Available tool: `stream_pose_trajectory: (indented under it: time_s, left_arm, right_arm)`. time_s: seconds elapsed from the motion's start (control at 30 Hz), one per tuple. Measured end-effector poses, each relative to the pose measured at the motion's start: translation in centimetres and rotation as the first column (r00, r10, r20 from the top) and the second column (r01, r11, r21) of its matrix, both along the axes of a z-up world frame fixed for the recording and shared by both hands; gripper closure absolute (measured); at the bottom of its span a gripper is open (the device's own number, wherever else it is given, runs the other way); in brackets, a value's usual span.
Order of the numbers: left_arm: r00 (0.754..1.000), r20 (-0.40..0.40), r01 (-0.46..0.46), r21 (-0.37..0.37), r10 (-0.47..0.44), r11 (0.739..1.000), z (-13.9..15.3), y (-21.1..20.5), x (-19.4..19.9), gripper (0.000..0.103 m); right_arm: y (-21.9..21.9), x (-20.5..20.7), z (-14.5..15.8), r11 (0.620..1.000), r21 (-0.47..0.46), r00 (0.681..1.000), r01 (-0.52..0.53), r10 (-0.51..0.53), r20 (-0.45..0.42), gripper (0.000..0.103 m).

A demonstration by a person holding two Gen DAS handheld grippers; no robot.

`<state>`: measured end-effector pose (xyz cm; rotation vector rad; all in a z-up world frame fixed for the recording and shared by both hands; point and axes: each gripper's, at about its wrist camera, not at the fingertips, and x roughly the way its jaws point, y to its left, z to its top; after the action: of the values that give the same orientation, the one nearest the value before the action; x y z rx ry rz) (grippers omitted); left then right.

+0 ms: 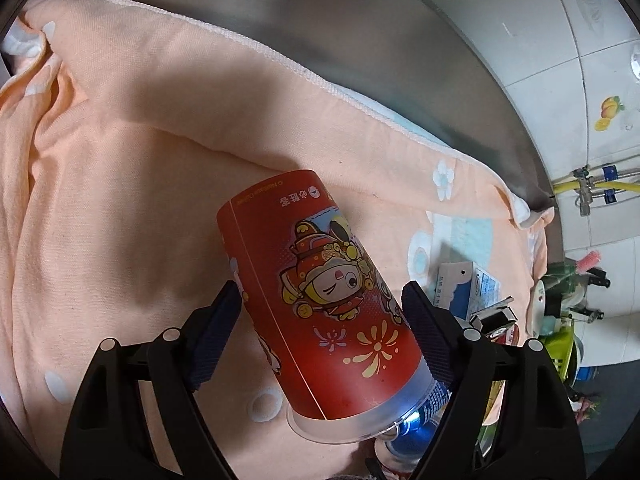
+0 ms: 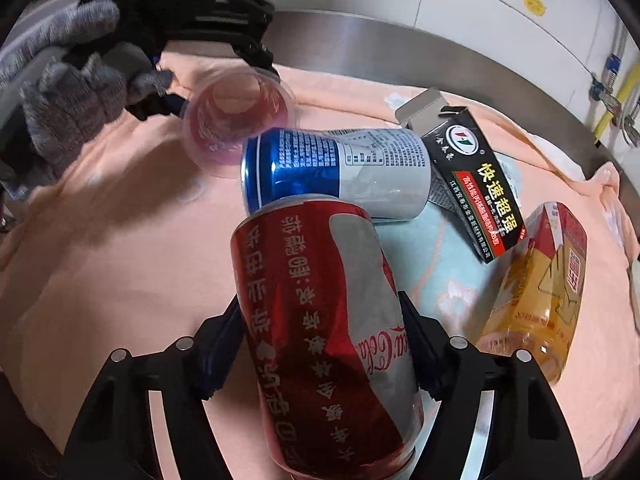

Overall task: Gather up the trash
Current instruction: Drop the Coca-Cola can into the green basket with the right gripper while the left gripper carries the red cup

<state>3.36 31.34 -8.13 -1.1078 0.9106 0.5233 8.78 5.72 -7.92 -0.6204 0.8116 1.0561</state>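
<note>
My left gripper (image 1: 320, 304) is shut on a red plastic cup (image 1: 320, 280) with a cartoon print, held tilted above the peach towel (image 1: 120, 200). The cup also shows in the right wrist view (image 2: 236, 120), its clear mouth facing the camera, with the left gripper (image 2: 224, 92) around it. My right gripper (image 2: 320, 312) is shut on a red Coca-Cola can (image 2: 320, 320). A blue and silver can (image 2: 340, 172) lies on its side just beyond it. A black carton (image 2: 476, 184) and a yellow-red bottle (image 2: 536, 288) lie to the right.
The towel (image 2: 100, 260) covers a steel counter (image 2: 360, 40) against a white tiled wall (image 2: 480, 8). A blue-white box (image 1: 468, 284) lies at the right of the left wrist view. Yellow pipes (image 1: 592, 188) and a green rack (image 1: 560, 344) are beyond the counter end.
</note>
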Motion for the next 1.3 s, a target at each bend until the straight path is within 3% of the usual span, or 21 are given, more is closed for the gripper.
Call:
stream_pose_trajectory:
  time_s: [0.4,0.67,0.97,1.17,1.3]
  left_arm:
    - [0.994,0.075,0.082,0.045,-0.085,0.996,1.8,-0.9,-1.3,0.033]
    - [0.988,0.084,0.117,0.119,-0.127,0.986,3.2,-1.7,-1.8,0.035]
    - [0.973,0.152,0.156,0.138,-0.176,0.978,5.7,-2.3,-4.4,0.036]
    - [0.947,0.209,0.218,0.148,-0.246,0.965,7.9,-4.5,-5.4,0.036]
    - [0.916,0.246,0.285,0.157,-0.317,0.946,9.4,-7.0,-5.0,0.036]
  right_arm:
    - [-3.3,-1.1,2.3,0.992,0.103,0.997,0.073,-0.070,-0.033,0.034]
    - [-5.2,-0.9,3.3,0.979,0.165,0.992,0.124,-0.115,-0.060,0.034]
    - [-8.0,-0.5,4.2,0.956,0.217,0.980,0.198,-0.187,-0.069,0.034]
    - [-12.2,-0.3,5.4,0.918,0.259,0.954,0.300,-0.290,-0.076,0.034]
    - [-17.5,0.4,6.2,0.862,0.277,0.903,0.425,-0.424,-0.064,0.034]
